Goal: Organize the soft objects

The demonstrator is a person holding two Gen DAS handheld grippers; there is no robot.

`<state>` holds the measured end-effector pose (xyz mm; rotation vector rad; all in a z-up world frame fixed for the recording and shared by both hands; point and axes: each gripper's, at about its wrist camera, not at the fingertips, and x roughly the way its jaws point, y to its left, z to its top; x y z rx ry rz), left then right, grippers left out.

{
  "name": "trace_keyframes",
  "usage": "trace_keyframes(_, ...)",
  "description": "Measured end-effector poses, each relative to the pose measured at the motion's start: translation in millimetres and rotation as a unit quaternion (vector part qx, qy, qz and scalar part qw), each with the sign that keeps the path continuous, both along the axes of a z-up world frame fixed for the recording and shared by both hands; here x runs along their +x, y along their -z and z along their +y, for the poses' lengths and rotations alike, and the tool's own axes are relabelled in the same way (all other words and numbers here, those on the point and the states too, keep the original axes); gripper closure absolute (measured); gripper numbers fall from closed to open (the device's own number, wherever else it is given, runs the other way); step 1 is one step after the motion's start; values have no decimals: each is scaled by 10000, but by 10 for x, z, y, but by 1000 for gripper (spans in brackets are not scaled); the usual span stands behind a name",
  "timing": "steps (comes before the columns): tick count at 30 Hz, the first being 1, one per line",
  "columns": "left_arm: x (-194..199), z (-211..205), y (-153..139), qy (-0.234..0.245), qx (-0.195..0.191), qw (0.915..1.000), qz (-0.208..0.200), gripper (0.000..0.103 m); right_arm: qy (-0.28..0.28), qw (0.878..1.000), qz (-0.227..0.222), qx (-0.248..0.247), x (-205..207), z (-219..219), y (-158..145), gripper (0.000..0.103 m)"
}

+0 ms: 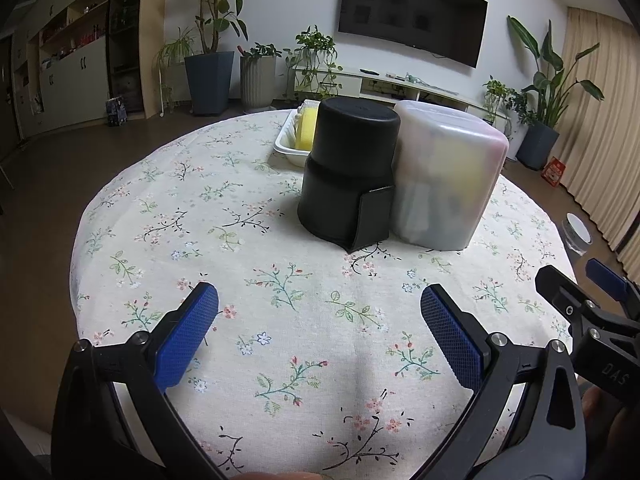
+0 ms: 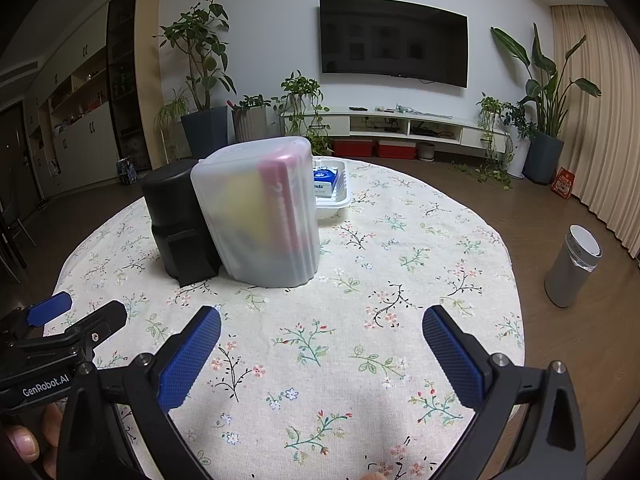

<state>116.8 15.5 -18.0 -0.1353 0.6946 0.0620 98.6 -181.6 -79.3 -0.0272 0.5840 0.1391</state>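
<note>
Both the left gripper (image 1: 319,312) and the right gripper (image 2: 322,334) were held low over the flowered tablecloth (image 1: 280,292), jaws spread wide and empty, seemingly so that the containers ahead stayed in plain sight. A yellow sponge (image 1: 306,128) was seen standing in the white tray (image 1: 285,146) at the far side, seemingly so it could be easily gripped. Just before it, a smooth black cylindrical holder (image 1: 346,176) and a frosted translucent box (image 1: 448,176) were set touching, soft yellow and pink shapes showing dimly through the box's ribbed wall.

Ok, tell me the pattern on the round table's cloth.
Cream tablecloth printed with small floral sprigs; right wrist view shows it best.
</note>
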Motion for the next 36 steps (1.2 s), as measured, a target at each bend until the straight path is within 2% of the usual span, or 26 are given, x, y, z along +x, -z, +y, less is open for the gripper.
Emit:
trace_keyframes(19,4,-13,2,-14,70,10000,-9,0,-7,10000,13,5,-15,15,11,0)
trace_keyframes(29,-37,-63,-51,20,283,9995,-162,0,-8,10000,17,7,-13,13,11,0)
trace_keyframes(36,-32,-58,-59,20,231,9996,-174,0,-7,10000,17,6,-11,11,7,0)
